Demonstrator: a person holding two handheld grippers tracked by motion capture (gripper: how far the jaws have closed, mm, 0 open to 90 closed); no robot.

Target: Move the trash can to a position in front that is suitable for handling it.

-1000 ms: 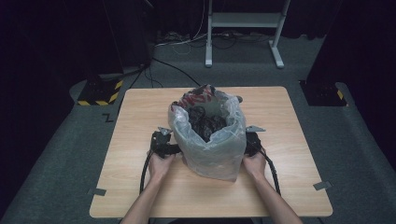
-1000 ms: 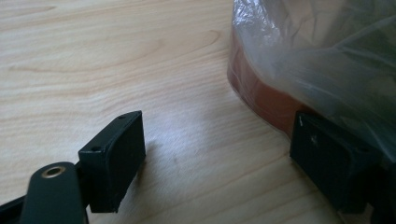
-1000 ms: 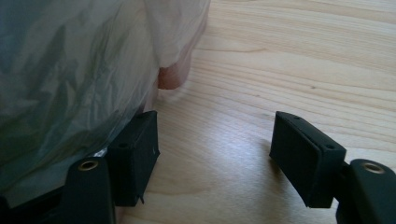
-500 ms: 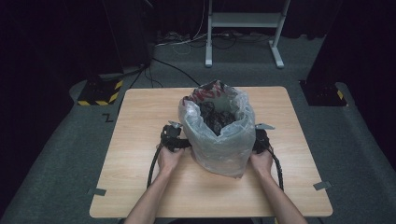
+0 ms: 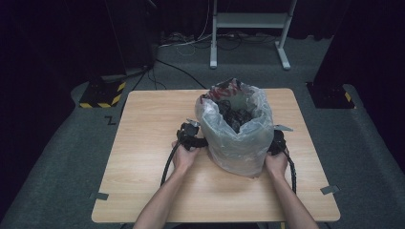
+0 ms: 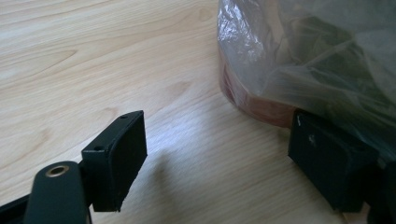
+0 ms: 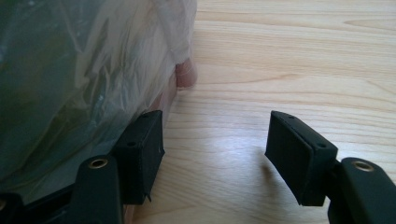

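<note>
- Wooden table [image 5: 143, 157]: the clear plastic bag [image 5: 237, 138] stands upright just right of centre, stuffed with dark clutter.
- Left gripper [image 6: 219, 154]: jaws wide apart, gripping nothing, one jaw pressed against the bag's base.
- Right gripper [image 7: 217, 156]: likewise gaping and empty, flanking the opposite side, equally near.

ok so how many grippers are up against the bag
2. The left gripper sits at the plastic bag's left side, the right gripper at its right; both stand open on the table.
</note>
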